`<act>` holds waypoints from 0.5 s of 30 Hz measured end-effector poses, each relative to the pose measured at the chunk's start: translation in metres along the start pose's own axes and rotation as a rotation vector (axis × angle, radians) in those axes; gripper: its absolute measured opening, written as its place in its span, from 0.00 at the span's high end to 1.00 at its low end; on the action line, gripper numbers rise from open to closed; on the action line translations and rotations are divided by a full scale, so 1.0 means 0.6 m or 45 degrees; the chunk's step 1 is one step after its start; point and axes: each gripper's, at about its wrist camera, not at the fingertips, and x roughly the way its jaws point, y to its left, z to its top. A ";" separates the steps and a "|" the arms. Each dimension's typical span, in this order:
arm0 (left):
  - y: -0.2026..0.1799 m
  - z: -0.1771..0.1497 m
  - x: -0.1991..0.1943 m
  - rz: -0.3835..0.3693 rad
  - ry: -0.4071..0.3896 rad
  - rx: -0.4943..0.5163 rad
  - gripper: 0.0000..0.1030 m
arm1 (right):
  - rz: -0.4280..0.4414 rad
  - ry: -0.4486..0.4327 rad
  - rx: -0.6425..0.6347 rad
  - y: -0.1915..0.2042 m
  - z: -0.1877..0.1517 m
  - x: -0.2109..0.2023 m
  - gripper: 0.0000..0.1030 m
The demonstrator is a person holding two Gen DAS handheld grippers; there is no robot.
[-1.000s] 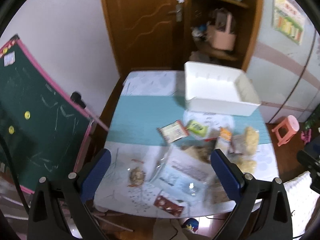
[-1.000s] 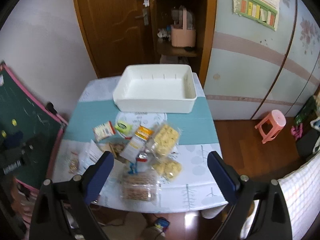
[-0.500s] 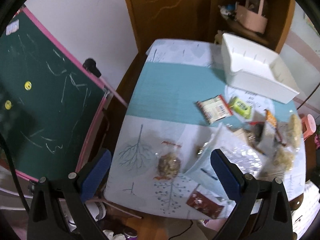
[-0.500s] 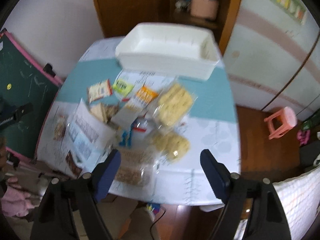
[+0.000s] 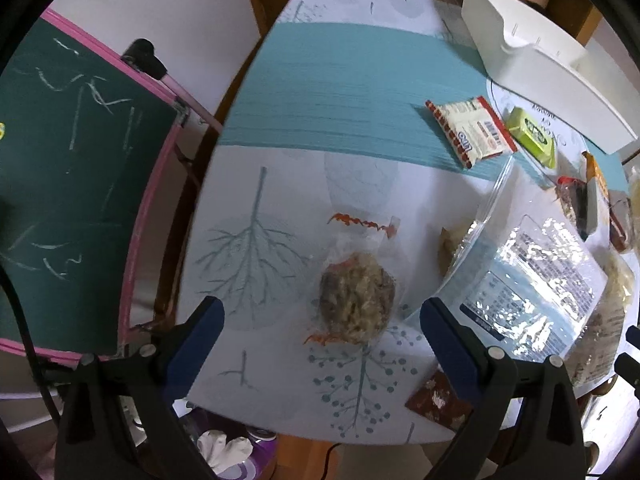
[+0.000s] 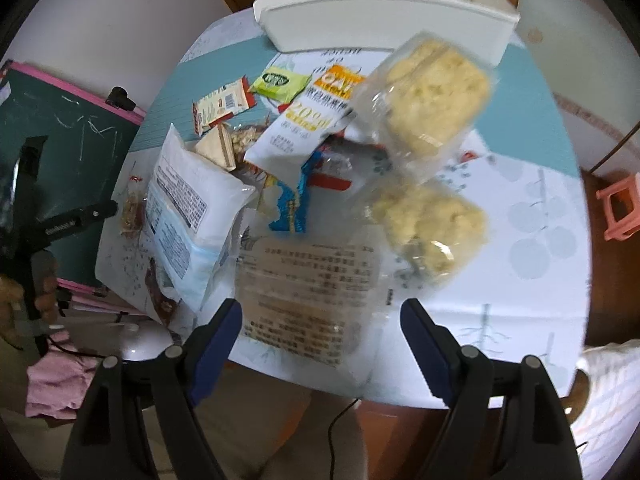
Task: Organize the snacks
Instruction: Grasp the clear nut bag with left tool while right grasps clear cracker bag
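Snacks lie scattered on a table with a teal and white cloth (image 5: 344, 80). A white tray (image 5: 540, 60) stands at the far side, also in the right wrist view as the white tray (image 6: 384, 12). My left gripper (image 5: 320, 320) is open and points down over a round brown snack in a clear wrapper (image 5: 356, 300), not touching it. My right gripper (image 6: 320, 328) is open above a clear pack of brown biscuits (image 6: 308, 292). Two packs of yellow cakes (image 6: 436, 96) lie beyond it.
A red-and-white packet (image 5: 472, 132), a green packet (image 5: 532, 136), a big white-and-blue bag (image 5: 528, 292) and a small brown packet (image 5: 436, 400) lie around. A green chalkboard (image 5: 72, 184) leans left of the table. A pink stool (image 6: 616, 212) stands to the right.
Both grippers have come down toward the table and tipped to point more steeply at it. The right jaws have narrowed a little. The snacks lie as before.
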 end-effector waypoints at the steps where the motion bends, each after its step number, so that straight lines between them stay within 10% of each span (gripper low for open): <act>1: -0.001 0.001 0.005 -0.005 0.005 0.000 0.05 | 0.002 0.009 0.008 -0.001 0.001 0.006 0.20; 15: 0.008 0.007 0.073 -0.044 0.107 -0.071 0.20 | -0.165 0.049 -0.093 0.041 0.003 0.054 0.13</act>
